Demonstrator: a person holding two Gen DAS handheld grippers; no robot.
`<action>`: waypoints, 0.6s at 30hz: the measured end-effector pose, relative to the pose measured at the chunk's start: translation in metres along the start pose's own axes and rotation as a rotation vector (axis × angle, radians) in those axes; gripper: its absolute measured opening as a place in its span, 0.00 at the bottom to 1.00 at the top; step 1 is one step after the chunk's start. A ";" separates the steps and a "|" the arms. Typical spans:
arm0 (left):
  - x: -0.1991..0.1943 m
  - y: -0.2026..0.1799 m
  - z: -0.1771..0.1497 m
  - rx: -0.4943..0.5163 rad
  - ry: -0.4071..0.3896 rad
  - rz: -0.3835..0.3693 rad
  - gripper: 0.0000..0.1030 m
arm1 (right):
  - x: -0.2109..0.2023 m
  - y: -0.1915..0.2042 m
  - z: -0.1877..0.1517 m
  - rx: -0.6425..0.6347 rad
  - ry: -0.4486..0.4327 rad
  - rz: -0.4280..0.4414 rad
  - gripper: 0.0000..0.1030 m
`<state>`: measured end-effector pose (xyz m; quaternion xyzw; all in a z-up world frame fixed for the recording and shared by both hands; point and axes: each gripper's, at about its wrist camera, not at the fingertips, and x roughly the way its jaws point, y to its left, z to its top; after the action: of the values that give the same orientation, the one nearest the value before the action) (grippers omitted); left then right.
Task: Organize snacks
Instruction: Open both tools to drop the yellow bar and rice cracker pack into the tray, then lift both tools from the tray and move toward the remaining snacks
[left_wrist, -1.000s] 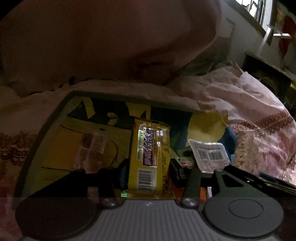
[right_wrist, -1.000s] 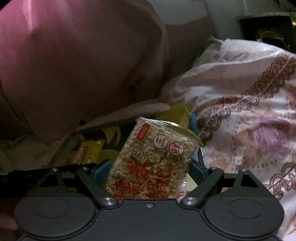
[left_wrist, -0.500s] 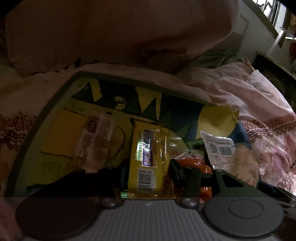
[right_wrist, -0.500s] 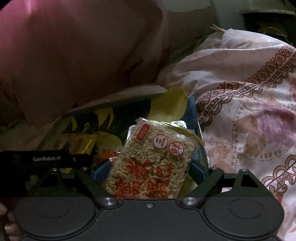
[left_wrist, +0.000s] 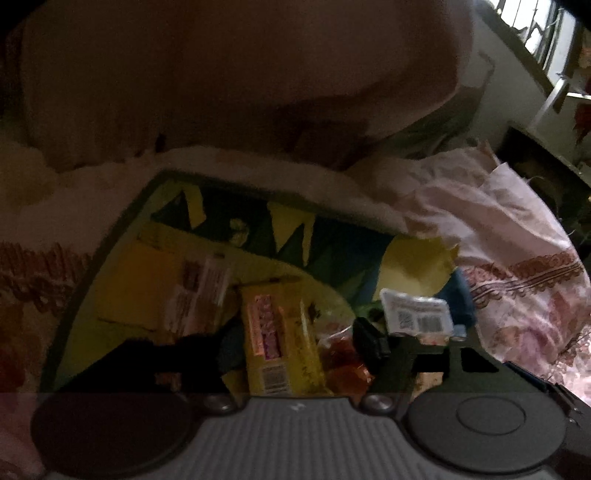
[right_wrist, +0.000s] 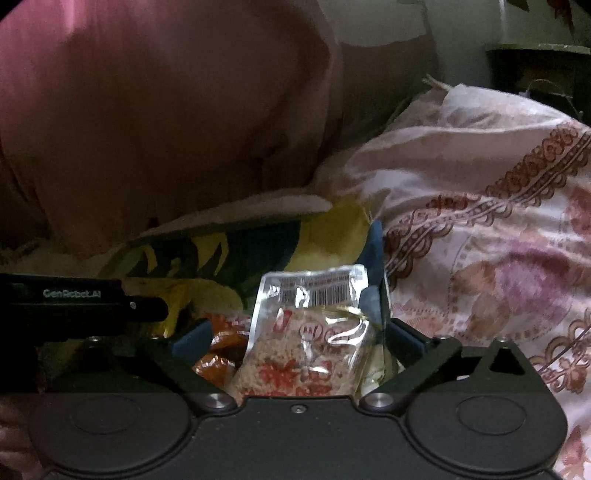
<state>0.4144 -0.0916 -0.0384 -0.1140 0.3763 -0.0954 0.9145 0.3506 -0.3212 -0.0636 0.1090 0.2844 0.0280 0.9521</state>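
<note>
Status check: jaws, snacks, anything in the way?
Both jaws opening. Yellow bar loose between left jaws. Rice cake pack slipping from right, over tray. Nothing in the way.

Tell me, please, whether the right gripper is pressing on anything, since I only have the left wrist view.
Observer: No. The right gripper has its jaws opening, and the rice-crisp packet sits between its fingers with a gap on each side.
Operator: Thank you. Is anything else between those fingers?
Observer: Yes, an orange packet lies in the gap on the left, beside the rice-crisp packet, inside the tray.
</note>
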 end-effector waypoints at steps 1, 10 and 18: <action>-0.005 -0.002 0.002 0.005 -0.013 0.003 0.77 | -0.003 -0.001 0.002 0.001 -0.003 -0.005 0.99; -0.071 -0.011 0.014 0.056 -0.154 0.039 0.97 | -0.057 -0.014 0.013 0.032 -0.069 -0.048 0.99; -0.143 -0.017 -0.001 0.094 -0.249 0.038 0.99 | -0.132 -0.007 0.009 0.005 -0.152 -0.080 0.99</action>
<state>0.3120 -0.0712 0.0607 -0.0746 0.2571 -0.0807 0.9601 0.2449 -0.3447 0.0131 0.1019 0.2157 -0.0191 0.9709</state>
